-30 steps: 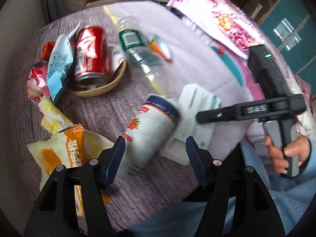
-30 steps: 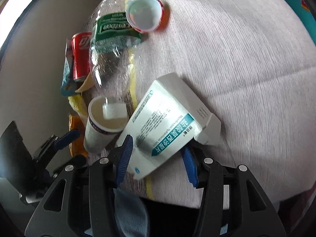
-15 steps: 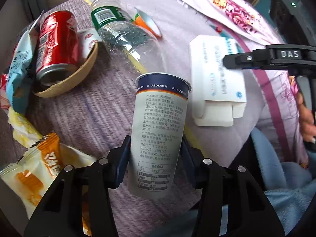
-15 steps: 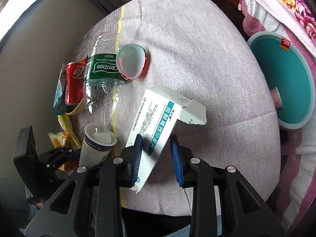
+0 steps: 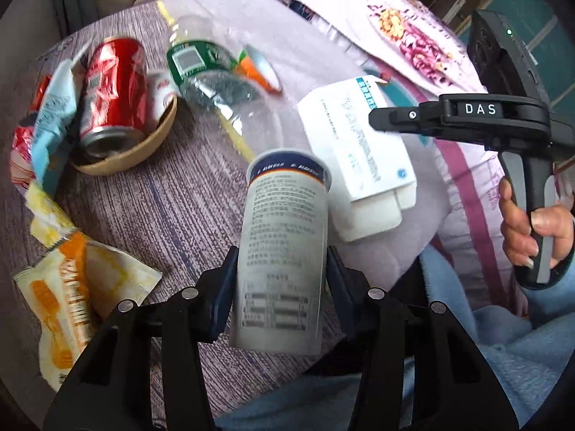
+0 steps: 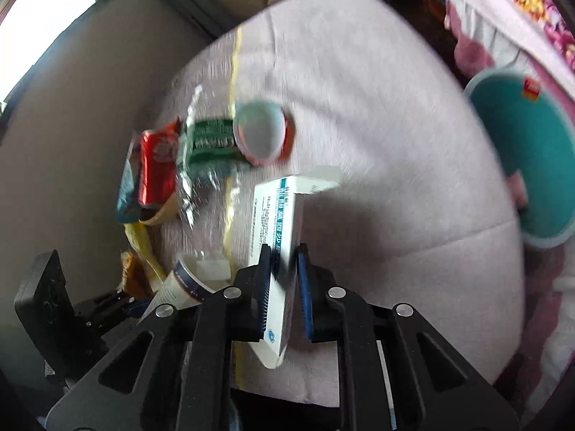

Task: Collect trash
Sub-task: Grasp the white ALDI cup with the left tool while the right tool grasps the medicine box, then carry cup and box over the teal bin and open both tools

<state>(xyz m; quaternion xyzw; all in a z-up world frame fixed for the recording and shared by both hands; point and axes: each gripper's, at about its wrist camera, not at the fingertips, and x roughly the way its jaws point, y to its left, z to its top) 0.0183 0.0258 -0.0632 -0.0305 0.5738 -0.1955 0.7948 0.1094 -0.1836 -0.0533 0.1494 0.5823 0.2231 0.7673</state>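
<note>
Cup (image 5: 284, 251) squeezed in left gripper (image 5: 282, 280), jaws clamped. Box (image 6: 278, 251) pinched in right gripper (image 6: 284, 287), jaws just closing. Lift both slowly, hold tight, no tipping.

cup (image 5: 284, 251): white, printed, upright, lifted clear
box (image 6: 278, 244): white and teal, flap open, edge-on, lifted
can (image 5: 115, 93): red, lying in brown bowl (image 5: 143, 151), 10 o'clock
bottle (image 5: 215, 82): clear, crushed, green label, 12 o'clock

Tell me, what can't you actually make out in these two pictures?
- Printing on the tall white paper cup, left view: blurred.
- Bottom of the flat white cardboard box, right view: covered by the right tongs.
- Round teal bin, right view: cut off by the picture's dark rim, contents unclear.
</note>
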